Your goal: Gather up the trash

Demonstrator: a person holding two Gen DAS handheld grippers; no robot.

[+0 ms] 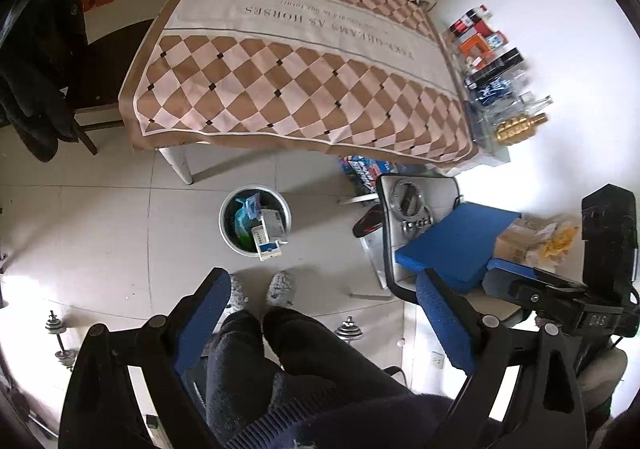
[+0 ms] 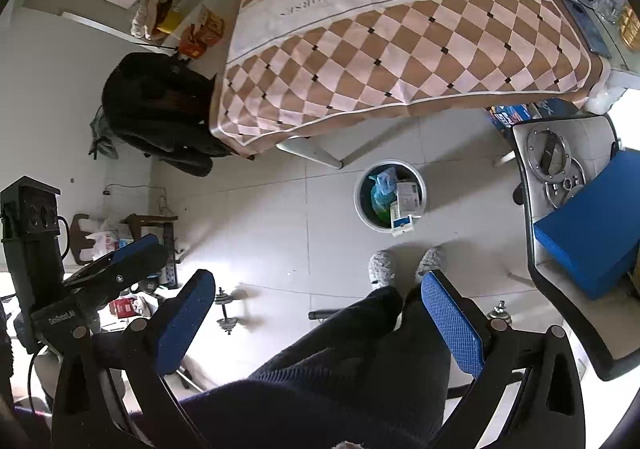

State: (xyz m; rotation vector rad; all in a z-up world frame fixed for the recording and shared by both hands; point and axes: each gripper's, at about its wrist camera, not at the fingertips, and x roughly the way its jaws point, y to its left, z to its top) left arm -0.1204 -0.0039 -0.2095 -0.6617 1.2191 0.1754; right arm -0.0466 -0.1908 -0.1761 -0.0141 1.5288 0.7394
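A round white trash bin (image 1: 226, 233) stands on the tiled floor below the table; it also shows in the right wrist view (image 2: 362, 215). It holds a green bag (image 1: 241, 217), white cartons (image 1: 274, 223) and a blue-and-white box leaning on its rim (image 1: 269, 249). My left gripper (image 1: 320, 297) is open and empty, held high above my legs, short of the bin. My right gripper (image 2: 320, 291) is open and empty at the same height. Each gripper shows in the other's view, the right one (image 1: 560, 285) and the left one (image 2: 100, 269).
A table with a checkered brown cloth (image 1: 288, 61) stands beyond the bin. Bottles and boxes (image 1: 492, 65) line its right edge. A chair with a blue pad (image 1: 452, 241) and metal rings is at right. Dumbbells (image 1: 60, 333) lie on the floor. A dark coat (image 1: 36, 61) hangs at left.
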